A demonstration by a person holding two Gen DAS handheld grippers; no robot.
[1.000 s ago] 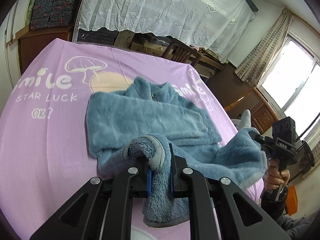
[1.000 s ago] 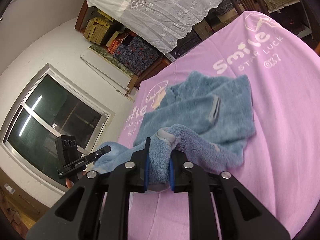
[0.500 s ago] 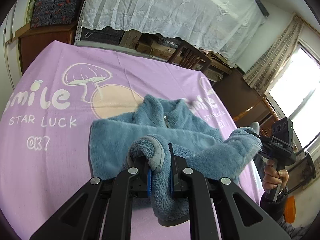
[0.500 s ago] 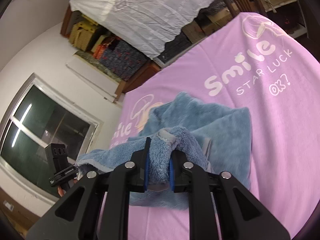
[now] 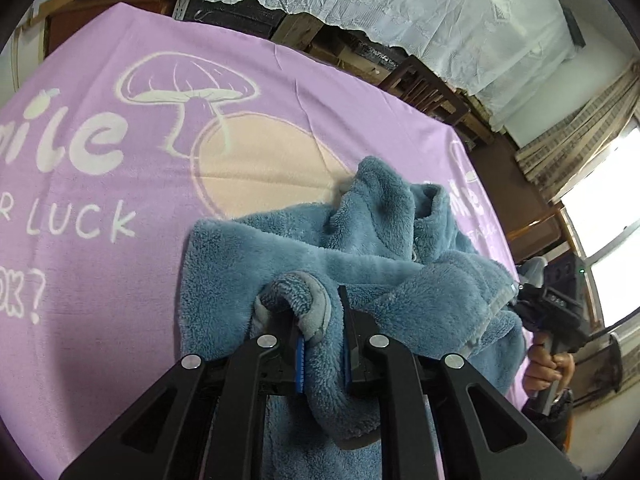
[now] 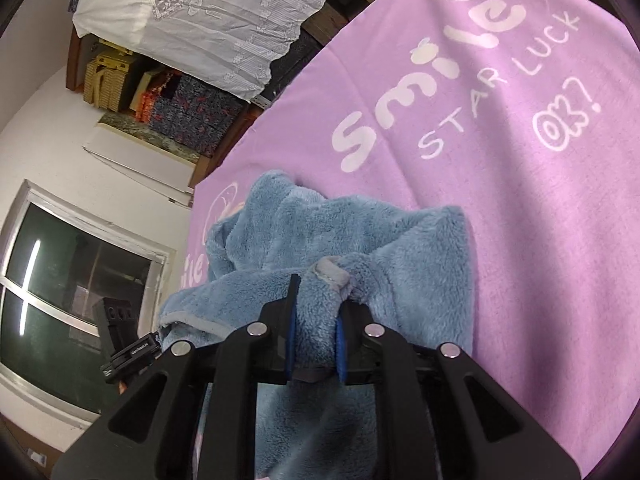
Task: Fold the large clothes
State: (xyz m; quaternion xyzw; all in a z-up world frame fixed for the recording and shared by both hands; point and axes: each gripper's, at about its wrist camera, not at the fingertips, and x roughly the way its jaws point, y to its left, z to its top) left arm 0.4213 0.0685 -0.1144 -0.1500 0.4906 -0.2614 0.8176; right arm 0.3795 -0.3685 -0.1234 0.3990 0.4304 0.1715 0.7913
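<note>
With my left claw [image 5: 322, 342] and right claw [image 6: 314, 330] each pinching the fluffy blue fleece jacket [image 5: 372, 264], the thick hem ahead may bunch crookedly over the collar if I drop it unevenly.

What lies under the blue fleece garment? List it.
The purple printed cloth lies under the fleece garment, spreading out around it. The print beneath it and the surface beneath the cloth are covered, so they cannot be seen.

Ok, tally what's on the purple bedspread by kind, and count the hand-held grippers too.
Blue fleece jacket: 1
Purple bedspread: 1
Hand-held grippers: 2, left hand-held gripper and right hand-held gripper, each shut on the jacket's hem
Total: 4
</note>
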